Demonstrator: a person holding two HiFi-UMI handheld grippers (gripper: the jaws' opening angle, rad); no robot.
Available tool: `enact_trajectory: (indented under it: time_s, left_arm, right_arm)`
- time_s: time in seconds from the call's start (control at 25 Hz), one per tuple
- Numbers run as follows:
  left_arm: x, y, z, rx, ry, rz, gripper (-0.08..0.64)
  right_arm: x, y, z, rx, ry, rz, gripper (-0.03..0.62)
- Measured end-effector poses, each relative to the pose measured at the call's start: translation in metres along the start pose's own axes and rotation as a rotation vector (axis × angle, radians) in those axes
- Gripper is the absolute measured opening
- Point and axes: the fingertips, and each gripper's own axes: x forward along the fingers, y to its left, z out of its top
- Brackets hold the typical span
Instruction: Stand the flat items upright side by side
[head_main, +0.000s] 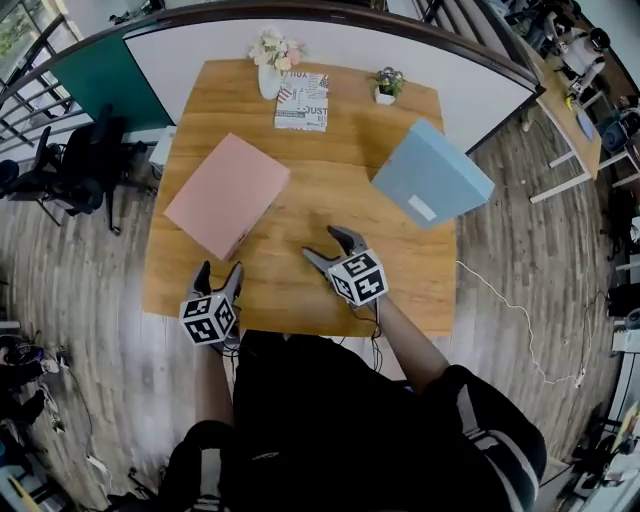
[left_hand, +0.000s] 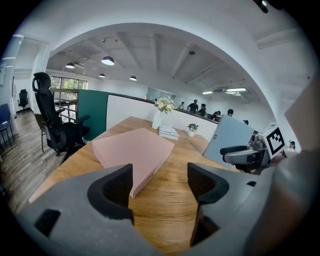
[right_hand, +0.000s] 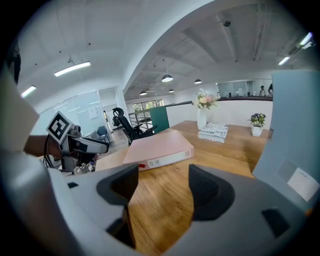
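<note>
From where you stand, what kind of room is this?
Most likely an open-plan office. A black swivel chair stands beside the wooden table, which holds a pink binder and a blue binder. A low partition wall runs behind it, with more desks beyond.

The person is wearing a black top (head_main: 310, 420), pale stripes banding the sleeve (head_main: 488, 440). The grey-bodied left gripper (head_main: 220, 270) and right gripper (head_main: 322, 242) are each sporting a white marker cube (head_main: 358, 277) printed with black squares, black textured pads (left_hand: 116, 189), and thin dark cables (head_main: 376, 335) are dangling underneath.
</note>
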Motion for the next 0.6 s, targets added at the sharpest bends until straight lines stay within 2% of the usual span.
enact_trajectory:
  time_s: [0.16,0.28,0.6]
  left_arm:
    - [0.000,0.020,0.005,-0.003,0.005,0.035,0.351]
    - [0.006,0.038,0.015,0.022,0.015,0.050,0.359]
    - [0.039,0.098,0.046,0.022,0.026,0.041,0.359]
  right_arm:
    - [0.009,0.003,0.000,0.069,0.004,0.029,0.318]
    - [0.021,0.007,0.005,0.117,0.003,0.047,0.318]
    - [0.075,0.028,0.018,0.112,0.061,0.044,0.318]
